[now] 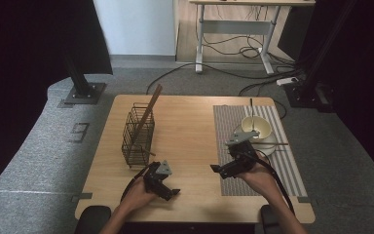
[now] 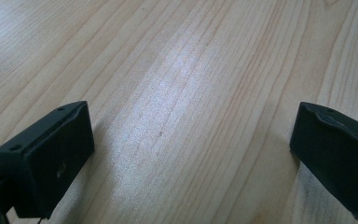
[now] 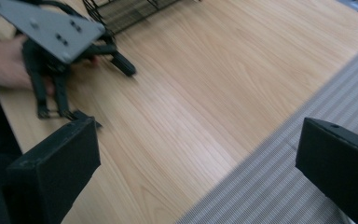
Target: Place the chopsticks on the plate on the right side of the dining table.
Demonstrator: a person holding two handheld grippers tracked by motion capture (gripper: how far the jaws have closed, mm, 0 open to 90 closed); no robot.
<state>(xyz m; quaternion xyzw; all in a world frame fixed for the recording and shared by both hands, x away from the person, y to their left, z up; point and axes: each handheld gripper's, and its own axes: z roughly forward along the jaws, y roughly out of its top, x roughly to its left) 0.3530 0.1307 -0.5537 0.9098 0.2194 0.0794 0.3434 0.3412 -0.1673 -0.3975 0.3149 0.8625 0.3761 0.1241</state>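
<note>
Chopstick (image 1: 274, 143) across bowl (image 1: 256, 129), just ahead of right gripper (image 1: 216, 169), well apart from left gripper (image 1: 174, 191), both jaw pairs wide and empty over bare wood; best approached level, closing on mid-shaft, then carried to basket (image 1: 138, 136) without tipping bowl.

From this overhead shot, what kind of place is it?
Likely a lab or data-recording room, not a kitchen: black curtains flank a small wooden table, loose cables and a power strip lie on grey carpet, and a height-adjustable desk stands behind.
</note>
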